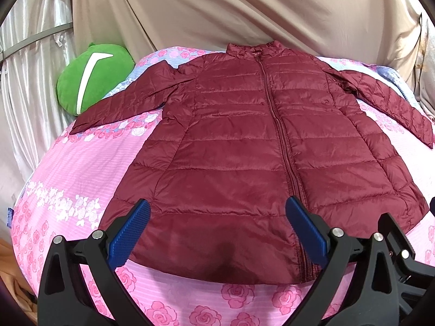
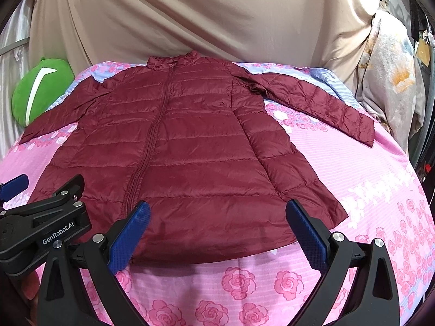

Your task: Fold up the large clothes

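A dark red quilted jacket (image 1: 244, 141) (image 2: 176, 146) lies flat and zipped on the pink rose-print bedspread (image 1: 68, 163) (image 2: 367, 179), collar at the far side, both sleeves spread out to the sides. My left gripper (image 1: 217, 217) hovers open over the hem, left of the zipper, with nothing between its blue pads (image 1: 130, 233). My right gripper (image 2: 217, 217) is open too, above the hem's right half. The left gripper's black body (image 2: 46, 225) shows at the lower left of the right wrist view.
A green plush cushion (image 1: 92, 78) (image 2: 40, 89) sits at the far left of the bed, by the left sleeve's cuff. A beige sheet (image 1: 231, 8) hangs behind the bed. Patterned cloth (image 2: 394, 81) hangs at the right. Bare bedspread lies in front of the hem.
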{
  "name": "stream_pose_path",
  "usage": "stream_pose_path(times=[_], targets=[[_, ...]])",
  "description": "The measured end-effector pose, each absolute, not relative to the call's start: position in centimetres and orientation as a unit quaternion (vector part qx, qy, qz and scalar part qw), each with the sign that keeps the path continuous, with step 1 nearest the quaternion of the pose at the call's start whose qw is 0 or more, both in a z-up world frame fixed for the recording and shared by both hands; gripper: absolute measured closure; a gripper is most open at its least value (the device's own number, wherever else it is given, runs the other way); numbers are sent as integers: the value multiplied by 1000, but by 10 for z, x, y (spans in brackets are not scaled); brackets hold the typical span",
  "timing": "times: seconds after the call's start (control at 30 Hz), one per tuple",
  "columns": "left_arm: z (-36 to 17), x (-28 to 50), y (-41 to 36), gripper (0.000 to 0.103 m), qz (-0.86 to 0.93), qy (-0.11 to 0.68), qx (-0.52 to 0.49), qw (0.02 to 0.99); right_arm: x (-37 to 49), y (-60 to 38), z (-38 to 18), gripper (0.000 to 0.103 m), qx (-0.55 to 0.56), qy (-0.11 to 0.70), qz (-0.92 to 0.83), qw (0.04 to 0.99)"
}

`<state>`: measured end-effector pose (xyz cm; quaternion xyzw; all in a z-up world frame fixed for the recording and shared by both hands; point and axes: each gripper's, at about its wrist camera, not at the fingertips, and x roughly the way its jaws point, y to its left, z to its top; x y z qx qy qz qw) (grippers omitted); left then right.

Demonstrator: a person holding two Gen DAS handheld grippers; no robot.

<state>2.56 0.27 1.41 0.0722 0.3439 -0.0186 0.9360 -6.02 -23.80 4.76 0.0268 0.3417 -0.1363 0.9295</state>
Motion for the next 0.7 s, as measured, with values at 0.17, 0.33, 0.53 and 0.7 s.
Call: stream_pose_path(times=[0.17, 0.33, 0.53, 0.7], targets=[[14, 26, 1, 6, -19, 347, 72, 935, -60, -239, 48, 5, 27, 343, -136, 929], [12, 24, -1, 6, -17, 349, 73, 934, -61, -240, 47, 5, 30, 345, -135, 928], [10, 21, 0, 6, -17, 351, 74, 933, -63, -241, 46, 5, 33, 347, -135, 928], [8, 18, -2, 6, -19, 353, 76, 932, -65, -243, 44, 5, 37, 349, -136, 927]])
